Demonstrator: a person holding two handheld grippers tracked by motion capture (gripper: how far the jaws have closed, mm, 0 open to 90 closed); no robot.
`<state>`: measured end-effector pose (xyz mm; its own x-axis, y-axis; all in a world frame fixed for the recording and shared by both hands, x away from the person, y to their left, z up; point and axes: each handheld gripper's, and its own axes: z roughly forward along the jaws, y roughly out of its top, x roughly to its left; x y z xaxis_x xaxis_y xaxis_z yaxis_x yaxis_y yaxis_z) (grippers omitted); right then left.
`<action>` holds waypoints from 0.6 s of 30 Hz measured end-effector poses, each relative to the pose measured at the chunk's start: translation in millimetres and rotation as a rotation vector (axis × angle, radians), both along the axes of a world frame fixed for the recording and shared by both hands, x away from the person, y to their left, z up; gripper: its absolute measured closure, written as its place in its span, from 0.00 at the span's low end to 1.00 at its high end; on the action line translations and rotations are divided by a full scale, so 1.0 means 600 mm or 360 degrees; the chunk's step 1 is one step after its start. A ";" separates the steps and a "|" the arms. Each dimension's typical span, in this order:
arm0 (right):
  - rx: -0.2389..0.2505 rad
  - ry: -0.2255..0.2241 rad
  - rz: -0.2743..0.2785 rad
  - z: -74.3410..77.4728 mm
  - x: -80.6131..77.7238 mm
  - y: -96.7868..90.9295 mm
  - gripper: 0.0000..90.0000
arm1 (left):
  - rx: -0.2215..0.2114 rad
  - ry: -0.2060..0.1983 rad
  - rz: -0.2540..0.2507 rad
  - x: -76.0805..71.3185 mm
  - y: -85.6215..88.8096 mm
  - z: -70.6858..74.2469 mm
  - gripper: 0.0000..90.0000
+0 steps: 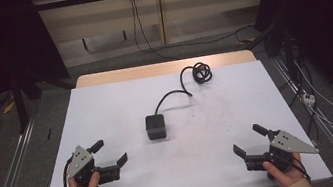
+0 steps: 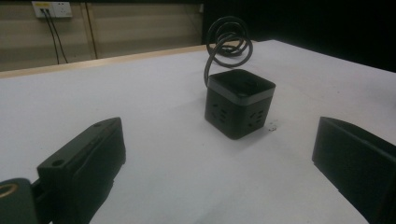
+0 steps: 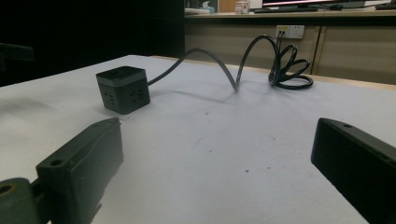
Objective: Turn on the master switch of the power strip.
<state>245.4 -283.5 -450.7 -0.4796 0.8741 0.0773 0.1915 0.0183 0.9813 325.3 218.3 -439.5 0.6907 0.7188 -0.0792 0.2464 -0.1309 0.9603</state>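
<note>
No writing, label or number can be read anywhere. The black socket cube [image 1: 155, 126] bears no legible mark.

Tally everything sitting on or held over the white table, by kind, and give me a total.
Black cube power socket: 1
Black cable attached to it, coiled at the far end: 1
Handheld grippers, both with jaws open and nothing between them, left gripper and right gripper: 2
Total: 4

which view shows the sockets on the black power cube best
The left gripper view: the power cube sits close, and socket slots on two side faces are plain. The right gripper view shows it farther off, with fainter slots. The high view shows mostly its top, with its cable trailing away.
</note>
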 end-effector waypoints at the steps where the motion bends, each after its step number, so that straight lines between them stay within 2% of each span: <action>1: -0.0005 -0.0002 0.0007 0.000 0.000 0.000 0.02 | 0.0011 0.0004 -0.0006 0.000 -0.001 -0.001 0.03; 3: -0.0010 0.0000 0.0008 0.001 0.000 0.000 0.02 | -0.0006 0.0009 -0.0010 0.000 -0.004 0.000 0.03; 10: -0.0008 -0.0013 0.0002 0.005 -0.007 -0.002 0.02 | 0.0000 -0.0009 -0.0040 0.004 -0.014 0.005 0.03; 12: -0.0010 -0.0017 -0.0004 0.006 -0.009 -0.003 0.02 | -0.0025 0.0003 -0.0033 0.005 -0.018 0.007 0.03; 18: 0.0002 -0.0015 -0.0012 0.007 -0.012 -0.005 0.02 | -0.0028 0.0001 -0.0037 0.012 -0.030 0.012 0.03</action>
<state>238.5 -286.5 -446.5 -0.4740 0.8774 0.0742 0.1825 0.0154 0.9831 332.7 200.6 -432.5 0.7072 0.7010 -0.0920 0.2441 -0.1199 0.9623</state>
